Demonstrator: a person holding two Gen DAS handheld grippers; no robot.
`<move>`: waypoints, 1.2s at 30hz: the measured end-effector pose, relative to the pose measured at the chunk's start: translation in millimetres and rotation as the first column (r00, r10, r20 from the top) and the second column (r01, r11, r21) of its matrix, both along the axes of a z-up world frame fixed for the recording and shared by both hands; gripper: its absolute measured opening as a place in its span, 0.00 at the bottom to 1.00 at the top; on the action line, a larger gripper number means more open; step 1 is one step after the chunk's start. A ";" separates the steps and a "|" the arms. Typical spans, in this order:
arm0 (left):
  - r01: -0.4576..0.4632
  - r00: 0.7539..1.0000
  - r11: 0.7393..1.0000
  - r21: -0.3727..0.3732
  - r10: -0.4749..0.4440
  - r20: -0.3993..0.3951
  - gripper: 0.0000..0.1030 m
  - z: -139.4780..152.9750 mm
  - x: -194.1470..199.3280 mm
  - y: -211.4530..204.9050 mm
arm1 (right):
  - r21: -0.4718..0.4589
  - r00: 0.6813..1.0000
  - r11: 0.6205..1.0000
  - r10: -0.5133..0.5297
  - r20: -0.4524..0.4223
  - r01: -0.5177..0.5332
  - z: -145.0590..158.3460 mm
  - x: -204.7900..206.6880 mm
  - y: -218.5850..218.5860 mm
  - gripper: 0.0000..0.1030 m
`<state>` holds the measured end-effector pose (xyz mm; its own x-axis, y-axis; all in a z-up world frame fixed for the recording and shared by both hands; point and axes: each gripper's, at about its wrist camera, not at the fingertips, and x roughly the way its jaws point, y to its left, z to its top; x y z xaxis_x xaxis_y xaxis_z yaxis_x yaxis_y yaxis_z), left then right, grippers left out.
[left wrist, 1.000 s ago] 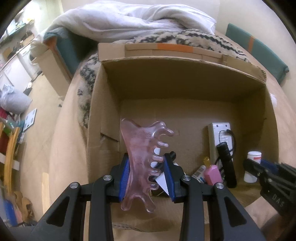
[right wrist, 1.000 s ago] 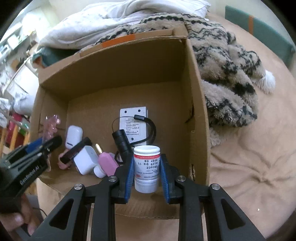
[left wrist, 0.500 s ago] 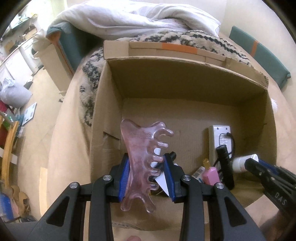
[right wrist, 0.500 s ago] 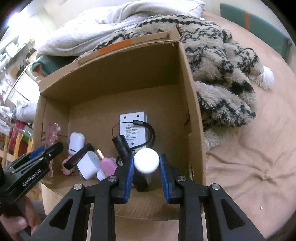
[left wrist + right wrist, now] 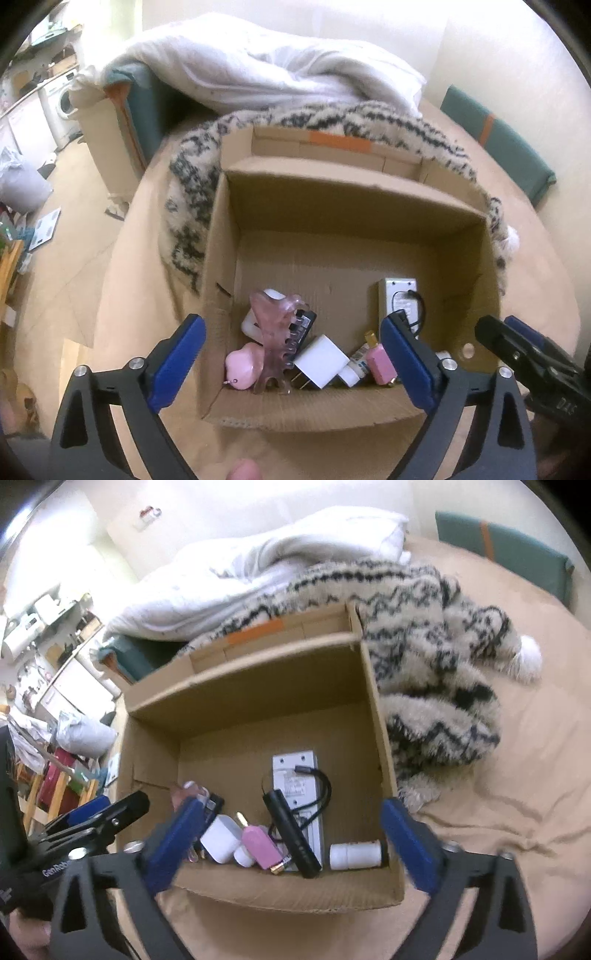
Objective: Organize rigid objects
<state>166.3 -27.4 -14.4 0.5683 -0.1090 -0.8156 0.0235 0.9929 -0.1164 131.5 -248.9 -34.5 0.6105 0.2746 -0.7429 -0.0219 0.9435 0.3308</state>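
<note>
An open cardboard box (image 5: 354, 206) (image 5: 373, 716) stands on the bed. The pink translucent comb-shaped tool (image 5: 277, 343) lies inside at the near left, over a pink round item (image 5: 243, 365) and a white charger (image 5: 321, 362). The white pill bottle (image 5: 356, 854) lies on its side at the near right corner, beside a black flashlight (image 5: 291, 838) and a white power strip (image 5: 295, 775). My left gripper (image 5: 295, 358) is open and empty above the box's near edge. My right gripper (image 5: 291, 849) is open and empty too.
A patterned fuzzy blanket (image 5: 436, 672) and a white duvet (image 5: 266, 70) lie behind and right of the box. A green cushion (image 5: 498, 140) is at the far right. The bed edge and floor clutter (image 5: 37, 229) are to the left.
Both grippers opened and pulled back. The pink comb tool dropped from my left gripper into the box; the white bottle fell from my right gripper and lies on its side in the box.
</note>
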 end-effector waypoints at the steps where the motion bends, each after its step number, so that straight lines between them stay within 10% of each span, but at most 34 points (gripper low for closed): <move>1: 0.001 1.000 1.000 0.005 -0.001 0.005 0.92 4.2 -2.6 0.6 | -0.002 1.000 1.000 0.004 0.009 -0.004 3.6 -2.7 0.2 1.00; 18: -0.084 0.969 0.994 0.069 0.065 0.237 0.92 80.5 -100.3 30.2 | -0.057 0.983 0.997 0.061 0.173 -0.052 65.8 -83.2 14.6 1.00; 36: -0.156 0.966 0.979 0.132 0.123 0.228 0.92 29.3 -132.6 40.6 | -0.127 0.983 0.992 0.033 0.182 -0.009 25.0 -103.5 26.3 1.00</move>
<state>33.7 13.2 15.0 0.7347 0.0962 -0.6715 -0.1082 0.9938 0.0240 27.9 -222.6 -9.5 0.7343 0.2004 -0.6485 -0.0913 0.9759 0.1983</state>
